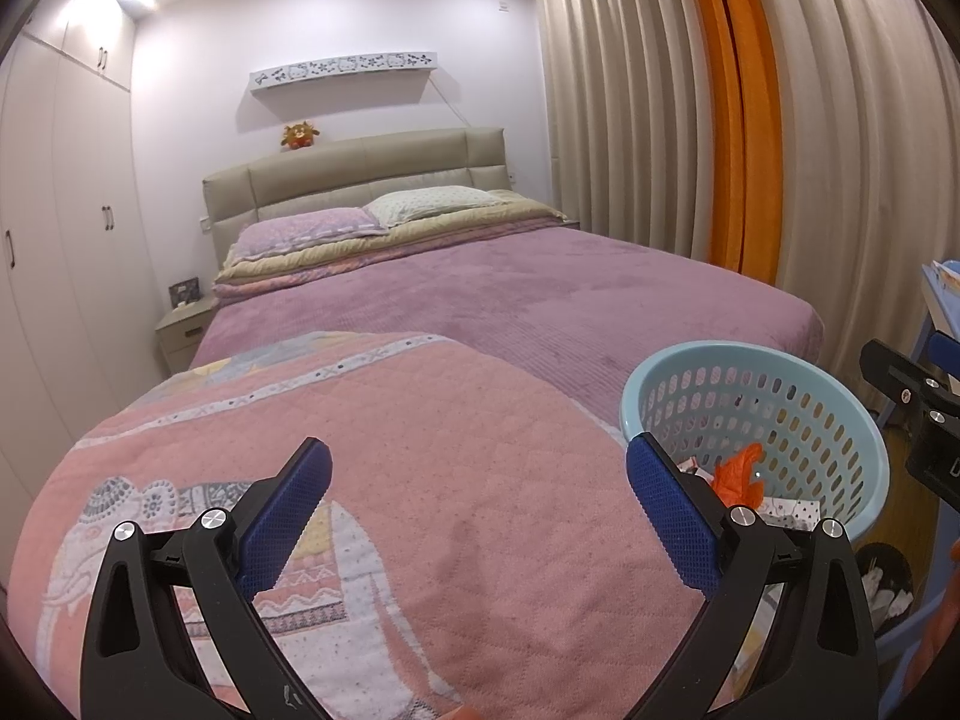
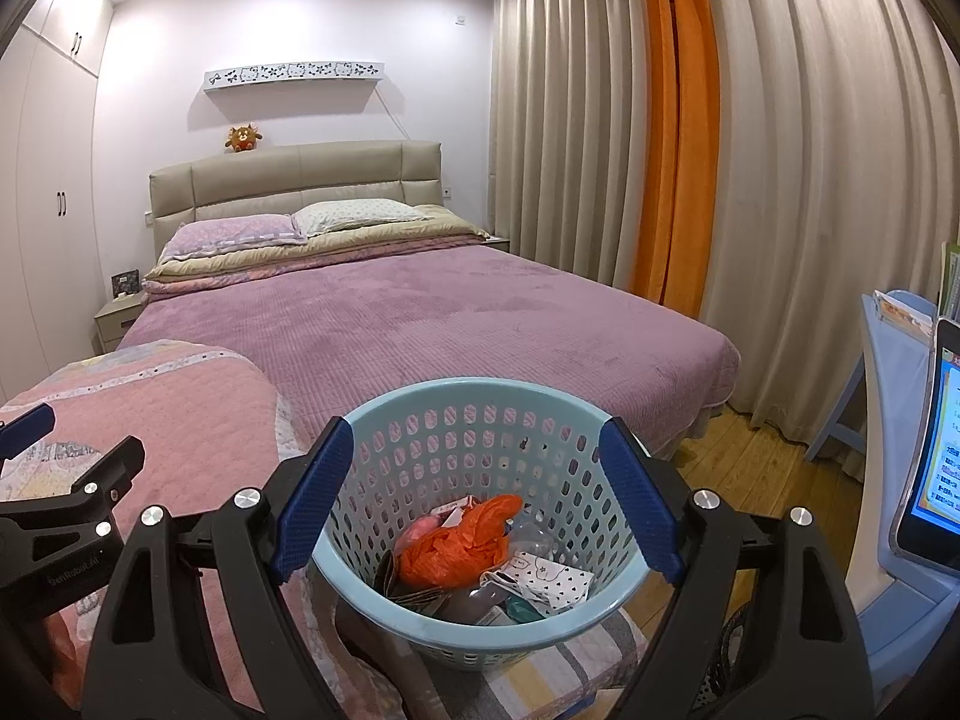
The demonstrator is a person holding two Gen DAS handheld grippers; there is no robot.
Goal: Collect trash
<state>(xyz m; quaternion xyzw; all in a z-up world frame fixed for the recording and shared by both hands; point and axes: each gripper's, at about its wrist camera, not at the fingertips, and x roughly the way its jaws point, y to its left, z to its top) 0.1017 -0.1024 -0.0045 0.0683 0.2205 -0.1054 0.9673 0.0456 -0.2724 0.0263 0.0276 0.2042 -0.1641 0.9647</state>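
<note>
A light blue perforated basket (image 2: 468, 399) stands just ahead of my right gripper (image 2: 477, 492), whose blue-padded fingers stand open with nothing between them. Inside lies trash: a crumpled orange plastic bag (image 2: 456, 543), white patterned wrappers (image 2: 549, 576) and other scraps. In the left wrist view the same basket (image 1: 720, 360) sits to the right, the orange bag (image 1: 741, 471) showing inside. My left gripper (image 1: 480, 495) is open and empty above a pink quilt with an elephant print (image 1: 360, 450).
A large bed with a purple cover (image 2: 420, 324) fills the room's middle, pillows at the headboard. Beige and orange curtains (image 2: 678, 150) hang on the right. A blue desk with a tablet screen (image 2: 930, 450) stands at far right, a wardrobe (image 1: 54, 240) at left. Wooden floor (image 2: 768, 468) lies beside the bed.
</note>
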